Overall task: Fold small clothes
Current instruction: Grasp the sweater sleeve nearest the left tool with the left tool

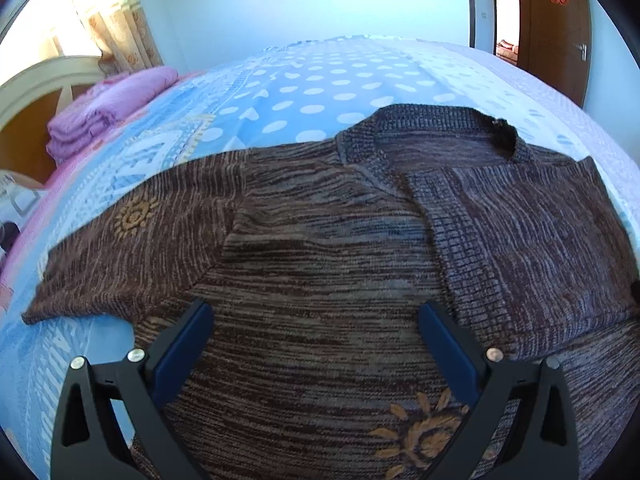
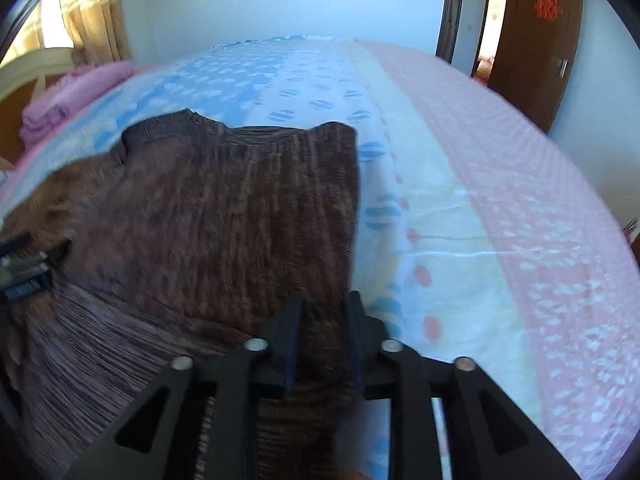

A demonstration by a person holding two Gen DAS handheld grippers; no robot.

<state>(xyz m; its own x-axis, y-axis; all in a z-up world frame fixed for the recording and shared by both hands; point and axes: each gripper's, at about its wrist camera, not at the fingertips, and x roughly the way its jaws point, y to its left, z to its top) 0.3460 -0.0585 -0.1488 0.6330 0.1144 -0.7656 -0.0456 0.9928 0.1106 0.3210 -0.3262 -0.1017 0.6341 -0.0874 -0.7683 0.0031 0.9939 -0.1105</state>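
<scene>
Folding is partly done: the sweater's (image 1: 320,240) right side lies folded inward, pinched by the right gripper (image 2: 322,340); the left gripper (image 1: 316,340) hovers spread, the left sleeve (image 1: 120,240) unfolded.

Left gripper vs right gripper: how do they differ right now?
The left gripper has its jaws spread wide and holds nothing; the right gripper is closed on a fold of the brown sweater. The left hovers over the sweater's middle; the right sits at its edge by the bedsheet. Both are black two-finger tools.
</scene>
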